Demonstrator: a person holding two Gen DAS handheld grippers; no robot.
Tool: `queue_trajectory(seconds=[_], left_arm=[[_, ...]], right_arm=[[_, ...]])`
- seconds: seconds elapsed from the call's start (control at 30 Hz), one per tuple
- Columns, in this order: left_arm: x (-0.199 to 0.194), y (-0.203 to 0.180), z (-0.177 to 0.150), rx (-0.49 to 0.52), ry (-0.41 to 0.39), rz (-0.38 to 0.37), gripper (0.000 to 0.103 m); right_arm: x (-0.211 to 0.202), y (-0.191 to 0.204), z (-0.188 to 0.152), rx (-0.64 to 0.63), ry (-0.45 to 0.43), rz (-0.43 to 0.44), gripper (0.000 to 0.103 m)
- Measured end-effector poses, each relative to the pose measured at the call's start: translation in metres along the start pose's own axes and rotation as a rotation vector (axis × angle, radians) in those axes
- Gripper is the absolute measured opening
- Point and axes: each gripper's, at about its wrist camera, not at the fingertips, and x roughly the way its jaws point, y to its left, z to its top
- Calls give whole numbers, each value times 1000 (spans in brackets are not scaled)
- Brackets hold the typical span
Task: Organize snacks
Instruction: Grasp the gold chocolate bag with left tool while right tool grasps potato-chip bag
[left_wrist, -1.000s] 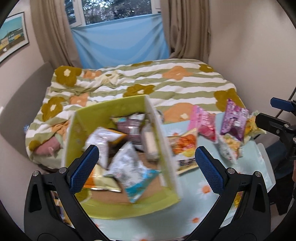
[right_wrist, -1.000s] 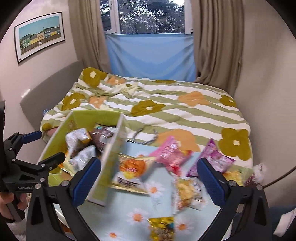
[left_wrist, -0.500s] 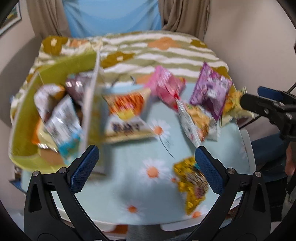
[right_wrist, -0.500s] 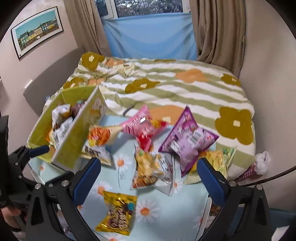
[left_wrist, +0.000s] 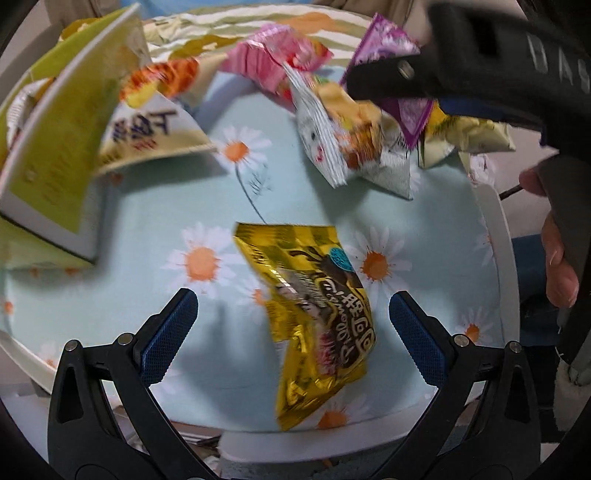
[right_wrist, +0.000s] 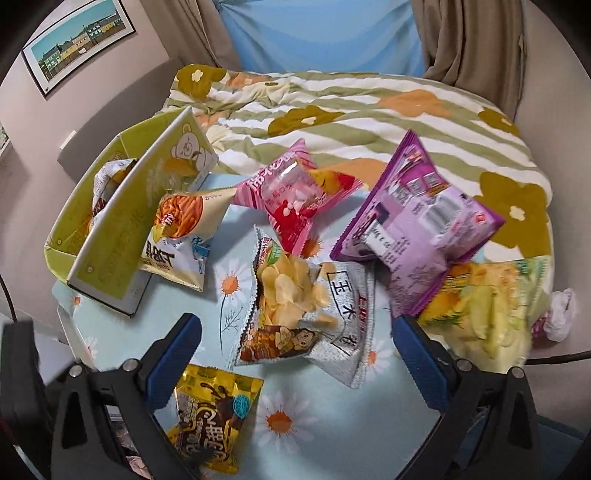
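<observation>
A gold snack packet (left_wrist: 314, 302) lies on the daisy tablecloth (left_wrist: 155, 206), between the tips of my open left gripper (left_wrist: 293, 321); it also shows in the right wrist view (right_wrist: 210, 417). My open right gripper (right_wrist: 297, 343) hovers above a silver chip bag (right_wrist: 295, 306). Around it lie a pink bag (right_wrist: 291, 195), a purple bag (right_wrist: 413, 225), a yellow-green bag (right_wrist: 487, 314) and an orange-and-white bag (right_wrist: 181, 236). A green box (right_wrist: 122, 214) with several snacks inside stands at the left.
A bed with a striped flower quilt (right_wrist: 369, 110) lies behind the table. Crumpled paper (right_wrist: 561, 314) sits at the right. The right gripper's body (left_wrist: 480, 55) crosses the upper right of the left wrist view. The white table edge (left_wrist: 498, 240) is close.
Both grippers have moved right and down from the green box towards the loose snacks. The left now hangs low over the gold packet; the right is over the silver chip bag.
</observation>
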Motion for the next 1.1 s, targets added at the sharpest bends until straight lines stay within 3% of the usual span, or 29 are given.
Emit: queue_trajectory(seconds=[0.13,0.23,0.33,0.37,0.53,1.1], left_arm=[[16,0,-4,-3,8,23,102],[24,3,-5,-8,23,41,95],[30,6,-8,-6,42,56,84],[32,7,-9,-6,53,55,76],[31,10,-13,19,43,76,62],[24,66,9,-20,30,149,60]], right_arm=[[10,-1,0,4,5,11,103],[15,-2,0,6,14,23,103],[20,-1,0,3,21,29,103],[21,0,1,3,24,31,103],[29,2,2,12,36,34,103],[75,14,11,15,101,-14,103]])
